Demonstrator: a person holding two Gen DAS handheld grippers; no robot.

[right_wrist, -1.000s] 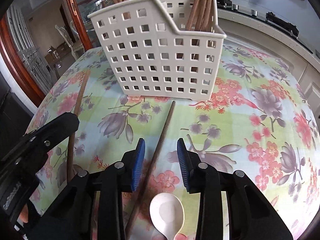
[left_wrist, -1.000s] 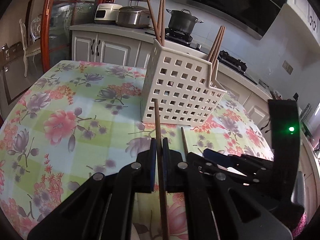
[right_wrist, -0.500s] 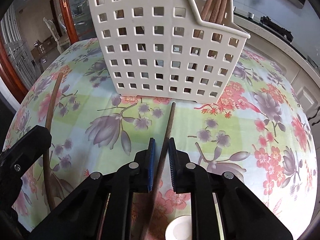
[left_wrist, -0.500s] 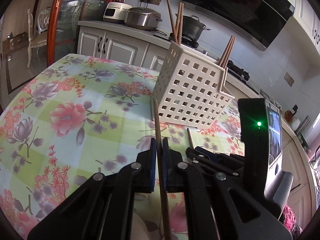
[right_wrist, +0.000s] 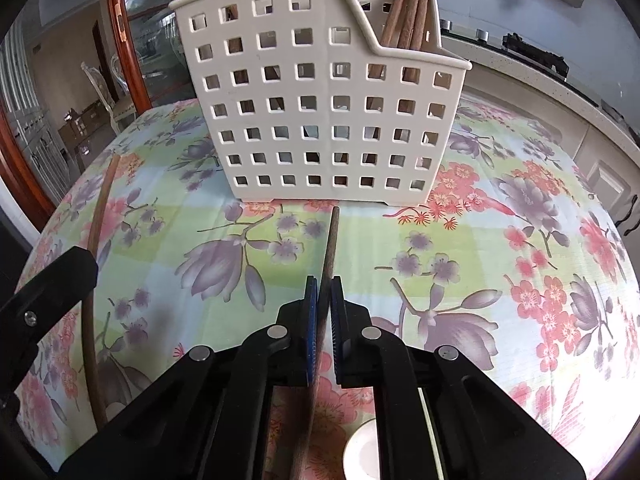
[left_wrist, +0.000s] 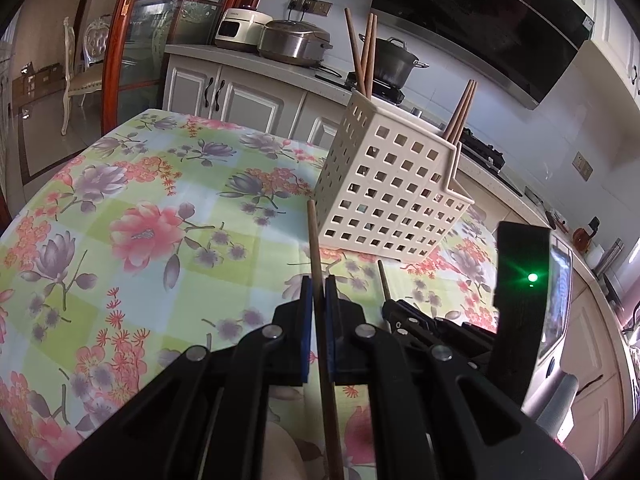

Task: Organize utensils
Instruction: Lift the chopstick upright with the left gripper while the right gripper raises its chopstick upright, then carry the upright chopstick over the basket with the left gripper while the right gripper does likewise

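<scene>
A white perforated utensil basket (left_wrist: 394, 196) stands on the floral tablecloth and holds several brown chopsticks; it also shows in the right wrist view (right_wrist: 324, 96). My left gripper (left_wrist: 319, 292) is shut on a brown chopstick (left_wrist: 314, 236) that points toward the basket. My right gripper (right_wrist: 325, 296) is shut on another brown chopstick (right_wrist: 331, 240), its tip just short of the basket's base. The left gripper's chopstick shows at the left of the right wrist view (right_wrist: 100, 216). A white spoon (right_wrist: 362, 448) lies under the right gripper, mostly hidden.
The round table (left_wrist: 120, 208) has a floral cloth and curves away on all sides. A kitchen counter (left_wrist: 256, 54) with a cooker, pots and a stove runs behind it. A chair (left_wrist: 80, 64) and wood-framed glass door stand at the far left.
My right gripper has closed on the chopstick on the table and moved nearer the basket. My left gripper still holds its chopstick and has shifted slightly left.
</scene>
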